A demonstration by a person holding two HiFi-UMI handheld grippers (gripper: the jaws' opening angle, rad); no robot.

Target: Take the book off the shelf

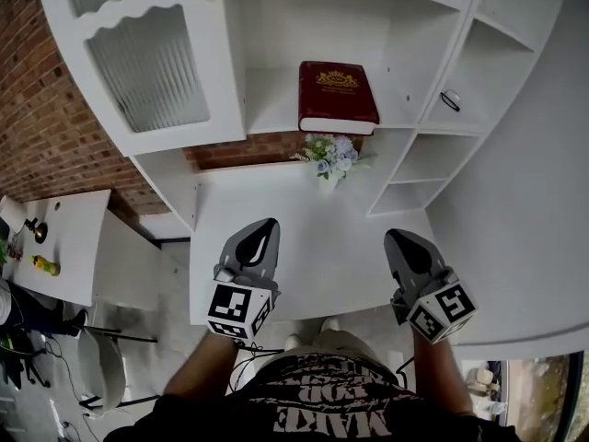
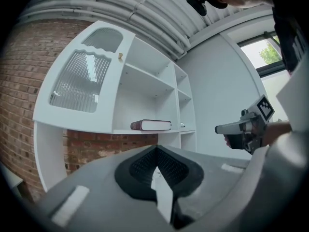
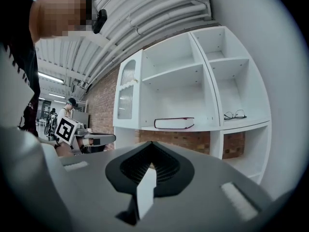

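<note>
A dark red book (image 1: 337, 98) with a gold emblem lies flat on the middle shelf of a white shelf unit (image 1: 276, 109). It shows side-on in the left gripper view (image 2: 151, 125) and the right gripper view (image 3: 174, 123). My left gripper (image 1: 266, 226) and right gripper (image 1: 398, 238) hover well short of the shelf, below the book and to either side of it. Both point toward the unit. Each has its jaws pressed together with nothing between them, as the left gripper (image 2: 157, 150) and right gripper (image 3: 151, 145) show close up.
A small vase of flowers (image 1: 331, 159) stands on the counter just below the book. Glasses (image 1: 450, 99) lie on the shelf to the right. A ribbed-glass cabinet door (image 1: 152, 63) stands open at left. Lower left are a white side table (image 1: 69, 247) and a chair (image 1: 101, 362).
</note>
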